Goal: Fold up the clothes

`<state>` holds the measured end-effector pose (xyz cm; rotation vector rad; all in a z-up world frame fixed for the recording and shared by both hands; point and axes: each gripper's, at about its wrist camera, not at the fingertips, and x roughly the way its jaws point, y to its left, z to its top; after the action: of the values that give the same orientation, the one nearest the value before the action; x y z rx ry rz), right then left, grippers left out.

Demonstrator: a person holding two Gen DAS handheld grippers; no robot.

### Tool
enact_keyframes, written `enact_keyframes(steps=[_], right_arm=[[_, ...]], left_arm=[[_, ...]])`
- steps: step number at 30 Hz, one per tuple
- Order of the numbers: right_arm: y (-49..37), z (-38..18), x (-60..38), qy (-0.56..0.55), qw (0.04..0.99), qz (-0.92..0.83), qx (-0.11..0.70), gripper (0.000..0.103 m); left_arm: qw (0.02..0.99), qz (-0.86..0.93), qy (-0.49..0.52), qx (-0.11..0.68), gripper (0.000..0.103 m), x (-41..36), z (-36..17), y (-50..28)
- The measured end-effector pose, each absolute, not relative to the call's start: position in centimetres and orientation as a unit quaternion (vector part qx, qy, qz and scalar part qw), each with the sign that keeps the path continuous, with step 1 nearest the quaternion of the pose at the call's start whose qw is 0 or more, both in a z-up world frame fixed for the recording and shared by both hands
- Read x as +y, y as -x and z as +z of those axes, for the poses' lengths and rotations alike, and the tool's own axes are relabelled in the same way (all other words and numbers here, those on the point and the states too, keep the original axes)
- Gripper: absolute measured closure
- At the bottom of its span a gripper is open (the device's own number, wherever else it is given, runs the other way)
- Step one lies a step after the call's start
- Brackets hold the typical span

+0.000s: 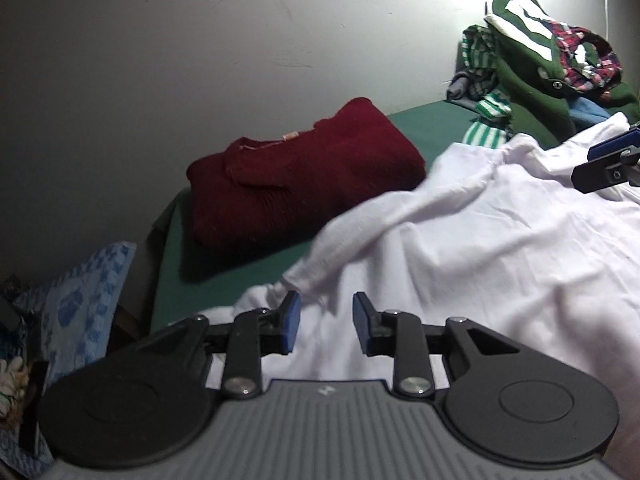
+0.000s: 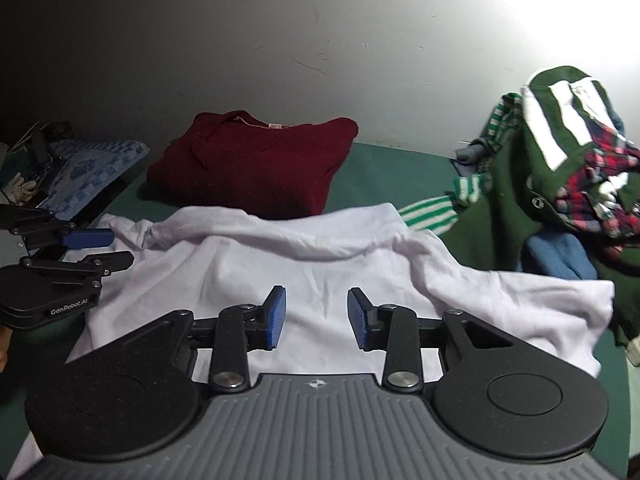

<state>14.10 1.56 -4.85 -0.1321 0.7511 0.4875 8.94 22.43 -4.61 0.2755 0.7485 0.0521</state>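
Both my grippers hover over the white shirt [image 2: 304, 264]: my right gripper [image 2: 316, 316] has its blue pads apart with nothing between them, and my left gripper [image 1: 326, 322] is likewise spread and empty, the cloth lying below the fingers rather than pinched. That shirt lies rumpled on the green surface [image 2: 400, 168], its upper edge rolled over. Behind it, against the wall [image 2: 280, 40], I see a folded dark red sweater [image 2: 256, 160]. To the right sits a heap of unfolded clothes [image 2: 560, 160], green, striped and plaid.
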Motion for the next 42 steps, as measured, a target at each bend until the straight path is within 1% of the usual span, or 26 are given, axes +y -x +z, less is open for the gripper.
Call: enact_keyframes(steps=[2, 5, 6, 9, 11, 13, 14, 16, 17, 18, 19, 20, 23, 25, 26, 27, 29, 31, 32, 33, 38, 39, 40, 41, 42], right_arm=[[-16.9, -5.5, 2.9, 0.045, 0.897, 0.235, 0.372, 0.067], [-21.1, -6.9, 4.6, 0.035, 0.904, 0.225, 0.362, 0.065], [-22.3, -7.6, 5.1, 0.029, 0.902, 0.225, 0.366, 0.063], [-25.6, -9.9, 6.7, 0.013, 0.888, 0.235, 0.394, 0.063], [-26.4, -11.2, 7.7, 0.013, 0.876, 0.247, 0.413, 0.063], [-26.3, -12.1, 8.2, 0.02, 0.865, 0.263, 0.427, 0.059], [-26.1, -12.5, 8.2, 0.027, 0.859, 0.274, 0.432, 0.054], [-25.2, -12.9, 7.9, 0.052, 0.859, 0.29, 0.419, 0.053], [-24.7, -13.0, 7.8, 0.067, 0.859, 0.297, 0.411, 0.056], [-24.0, -13.1, 7.7, 0.092, 0.863, 0.303, 0.394, 0.071], [-23.3, -13.2, 7.5, 0.114, 0.865, 0.309, 0.378, 0.082], [-22.8, -13.2, 7.0, 0.124, 0.867, 0.315, 0.366, 0.098], [-21.0, -12.6, 4.9, 0.104, 0.873, 0.34, 0.332, 0.1], [-20.1, -12.4, 4.0, 0.108, 0.868, 0.357, 0.327, 0.099], [-20.0, -12.5, 3.8, 0.12, 0.862, 0.356, 0.341, 0.099], [-19.9, -12.2, 3.5, 0.118, 0.868, 0.344, 0.338, 0.098], [-20.4, -11.2, 3.4, 0.09, 0.88, 0.333, 0.327, 0.092], [-21.4, -10.0, 3.7, 0.047, 0.889, 0.33, 0.314, 0.087], [-22.2, -9.9, 4.6, 0.039, 0.885, 0.335, 0.322, 0.075], [-23.2, -10.2, 5.8, 0.041, 0.88, 0.336, 0.332, 0.067], [-24.4, -13.1, 9.7, 0.078, 0.852, 0.356, 0.375, 0.066], [-24.2, -13.5, 10.0, 0.083, 0.849, 0.359, 0.379, 0.067], [-23.7, -13.5, 10.0, 0.093, 0.848, 0.365, 0.372, 0.071], [-23.2, -13.5, 10.1, 0.101, 0.847, 0.372, 0.367, 0.085], [-22.8, -13.3, 10.0, 0.104, 0.84, 0.384, 0.369, 0.095]], left_arm=[[0.918, 0.04, -0.149, 0.364, 0.073, 22.8, -4.9, -10.8], [0.912, 0.052, -0.154, 0.376, 0.072, 23.3, -6.0, -12.7], [0.91, 0.054, -0.155, 0.38, 0.072, 23.3, -6.4, -13.0], [0.905, 0.054, -0.151, 0.394, 0.072, 23.3, -8.3, -13.2], [0.902, 0.048, -0.153, 0.402, 0.072, 23.1, -9.4, -13.0], [0.901, 0.04, -0.158, 0.402, 0.07, 22.8, -10.2, -12.4], [0.904, 0.039, -0.156, 0.397, 0.07, 22.9, -10.4, -12.1], [0.91, 0.039, -0.151, 0.385, 0.068, 23.0, -10.7, -11.6], [0.913, 0.039, -0.149, 0.378, 0.068, 23.1, -10.8, -11.3], [0.916, 0.04, -0.14, 0.373, 0.068, 23.3, -10.9, -11.2], [0.92, 0.041, -0.13, 0.368, 0.067, 23.5, -11.0, -11.0], [0.923, 0.043, -0.123, 0.362, 0.066, 23.7, -11.1, -10.9], [0.931, 0.053, -0.115, 0.343, 0.061, 23.9, -11.4, -10.3], [0.936, 0.062, -0.109, 0.33, 0.056, 23.9, -11.6, -10.0], [0.938, 0.065, -0.107, 0.325, 0.056, 23.8, -11.7, -9.8], [0.939, 0.066, -0.104, 0.322, 0.056, 23.9, -11.7, -9.8], [0.94, 0.067, -0.099, 0.319, 0.056, 23.9, -11.7, -9.9], [0.941, 0.072, -0.094, 0.318, 0.053, 24.0, -11.7, -9.9], [0.941, 0.075, -0.094, 0.317, 0.052, 24.0, -11.8, -9.9], [0.941, 0.077, -0.095, 0.315, 0.052, 24.0, -11.8, -9.9], [0.942, 0.086, -0.094, 0.311, 0.048, 23.8, -11.9, -9.7], [0.942, 0.087, -0.09, 0.311, 0.046, 23.9, -11.9, -9.7], [0.942, 0.088, -0.086, 0.311, 0.045, 24.0, -11.9, -9.6], [0.943, 0.088, -0.082, 0.312, 0.045, 24.2, -11.9, -9.6], [0.943, 0.089, -0.077, 0.312, 0.043, 24.3, -11.8, -9.6]])
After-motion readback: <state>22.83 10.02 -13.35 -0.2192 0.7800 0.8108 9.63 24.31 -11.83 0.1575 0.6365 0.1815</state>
